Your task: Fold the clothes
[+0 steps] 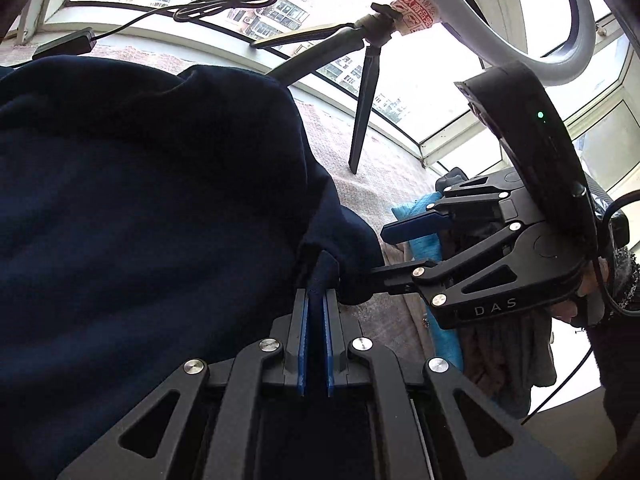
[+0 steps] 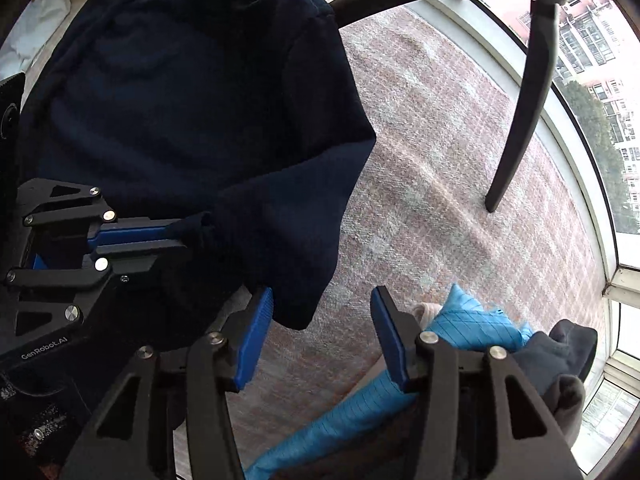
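One hand-held gripper [image 1: 316,300] pinching navy garment [image 1: 140,200]

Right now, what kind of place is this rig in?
Probably a home room in a flat, by a bay window: apartment blocks outside, a woven pinkish cloth underfoot, and a pile of clothes beside the navy sweater.

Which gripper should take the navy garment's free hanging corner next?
Right. The right gripper is open, the navy garment corner hanging just by its fingers; the left gripper is shut on the fabric.
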`<state>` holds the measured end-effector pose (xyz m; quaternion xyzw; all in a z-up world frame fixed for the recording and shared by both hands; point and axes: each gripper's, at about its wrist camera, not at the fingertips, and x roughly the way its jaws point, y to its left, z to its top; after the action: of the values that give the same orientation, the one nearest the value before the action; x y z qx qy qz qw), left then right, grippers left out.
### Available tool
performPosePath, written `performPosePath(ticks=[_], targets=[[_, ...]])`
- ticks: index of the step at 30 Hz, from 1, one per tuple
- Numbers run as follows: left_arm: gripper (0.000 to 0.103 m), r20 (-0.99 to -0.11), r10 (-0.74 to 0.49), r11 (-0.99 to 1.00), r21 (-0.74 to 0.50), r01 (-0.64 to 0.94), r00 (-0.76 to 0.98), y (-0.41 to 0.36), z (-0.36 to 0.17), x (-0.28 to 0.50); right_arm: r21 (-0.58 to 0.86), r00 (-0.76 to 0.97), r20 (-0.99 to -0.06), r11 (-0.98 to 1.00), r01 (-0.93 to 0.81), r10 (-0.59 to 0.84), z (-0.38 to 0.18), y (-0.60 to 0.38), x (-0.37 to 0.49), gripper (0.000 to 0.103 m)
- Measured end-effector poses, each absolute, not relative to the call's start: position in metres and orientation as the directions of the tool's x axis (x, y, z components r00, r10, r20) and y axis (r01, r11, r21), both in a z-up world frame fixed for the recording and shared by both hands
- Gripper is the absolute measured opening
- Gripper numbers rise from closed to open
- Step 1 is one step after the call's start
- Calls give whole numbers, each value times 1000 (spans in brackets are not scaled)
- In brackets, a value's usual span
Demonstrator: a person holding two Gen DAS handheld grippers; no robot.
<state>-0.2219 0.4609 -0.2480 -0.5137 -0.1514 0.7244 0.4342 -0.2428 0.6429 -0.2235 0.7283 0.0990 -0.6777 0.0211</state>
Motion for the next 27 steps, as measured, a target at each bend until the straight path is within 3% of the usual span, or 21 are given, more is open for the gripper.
performPosePath(ticks=[3,5,6,16,22,27], targets=[[6,-611,785,-578,-667,-471,-98,460,-250,-224,-71,58,-995,-985,159,81,-228,646,-243,48],[6,-609,787,-576,-670,-468,-95,460,-251,-225,-33,45,-998,-989,142,40,-224,648,-242,21],[6,-608,788,-575,-672,-467,-94,460,-252,-225,-18,39,-999,-991,134,24,-222,649,-242,2],[6,-601,793,-562,-661,-497,-98,471,-245,-221,-91,-181,-980,-994,57,79,-150,657,-225,1],[6,-531,847,-468,-716,-517,-32,506,-232,-210,-185,-307,-934,-982,-27,184,-91,666,-211,1],[6,-536,844,-446,-705,-551,1,518,-227,-193,-188,-244,-953,-982,13,179,-105,670,-226,4]])
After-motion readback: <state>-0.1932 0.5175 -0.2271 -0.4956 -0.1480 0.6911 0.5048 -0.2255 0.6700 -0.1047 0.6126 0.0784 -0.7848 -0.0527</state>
